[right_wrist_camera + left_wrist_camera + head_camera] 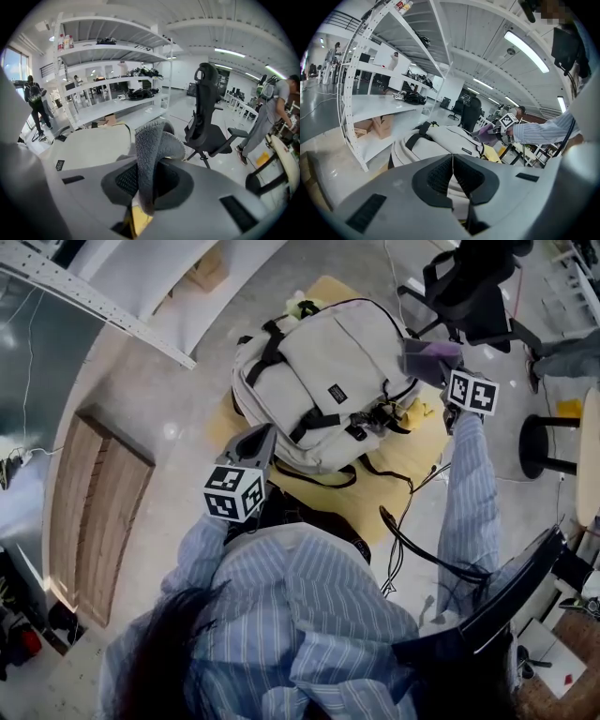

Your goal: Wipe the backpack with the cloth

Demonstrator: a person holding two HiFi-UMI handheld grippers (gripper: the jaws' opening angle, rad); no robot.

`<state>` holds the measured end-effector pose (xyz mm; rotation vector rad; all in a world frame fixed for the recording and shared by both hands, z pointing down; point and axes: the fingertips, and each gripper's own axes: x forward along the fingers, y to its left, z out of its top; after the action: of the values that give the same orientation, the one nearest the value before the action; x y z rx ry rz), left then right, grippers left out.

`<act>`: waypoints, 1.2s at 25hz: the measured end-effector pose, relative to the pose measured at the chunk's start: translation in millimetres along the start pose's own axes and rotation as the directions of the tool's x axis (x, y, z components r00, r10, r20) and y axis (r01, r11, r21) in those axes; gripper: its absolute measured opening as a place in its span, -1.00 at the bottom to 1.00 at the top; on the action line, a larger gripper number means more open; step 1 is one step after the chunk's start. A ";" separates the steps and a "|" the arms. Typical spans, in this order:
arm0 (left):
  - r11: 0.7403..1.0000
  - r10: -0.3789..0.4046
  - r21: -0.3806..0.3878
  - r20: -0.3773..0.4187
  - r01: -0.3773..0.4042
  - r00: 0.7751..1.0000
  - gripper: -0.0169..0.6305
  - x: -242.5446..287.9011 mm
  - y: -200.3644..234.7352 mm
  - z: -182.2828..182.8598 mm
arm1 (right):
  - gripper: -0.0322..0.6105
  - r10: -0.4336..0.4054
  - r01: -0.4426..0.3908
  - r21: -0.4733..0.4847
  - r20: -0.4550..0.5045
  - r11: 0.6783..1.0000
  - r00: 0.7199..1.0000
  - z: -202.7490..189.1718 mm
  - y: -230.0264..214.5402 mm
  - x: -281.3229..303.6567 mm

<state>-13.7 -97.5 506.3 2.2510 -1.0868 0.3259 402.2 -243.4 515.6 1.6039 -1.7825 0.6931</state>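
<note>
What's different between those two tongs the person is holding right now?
The left tongs grip nothing; the right tongs pinch a grey-purple fluffy cloth. The left tongs sit at the cream fabric backpack's near edge, the right tongs at its far right side. Both are shut.

It was a big open lab or workshop hall. White metal shelving held gear, strip lights ran overhead, and an office chair stood nearby.
</note>
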 end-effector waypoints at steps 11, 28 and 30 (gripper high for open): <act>1.000 0.010 -0.014 0.012 -0.010 1.000 -0.93 -7.1 -1.9 -4.7 | -0.77 0.168 -0.170 0.003 0.130 0.986 0.977 17.9 58.1 -50.8; 1.000 -0.020 -0.014 -0.002 0.020 1.000 -0.93 3.8 -23.8 -19.0 | -0.77 0.597 -0.590 -0.101 0.085 0.801 0.797 -71.2 289.5 -164.6; 1.000 -0.022 -0.014 -0.001 0.022 1.000 -0.93 4.7 -26.2 -19.2 | -0.77 0.629 -0.626 -0.070 0.059 0.777 0.775 -89.2 307.4 -163.4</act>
<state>10.4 -76.0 512.6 2.2481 -1.0604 0.3093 115.9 -33.1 461.0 0.9830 -2.4045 0.8783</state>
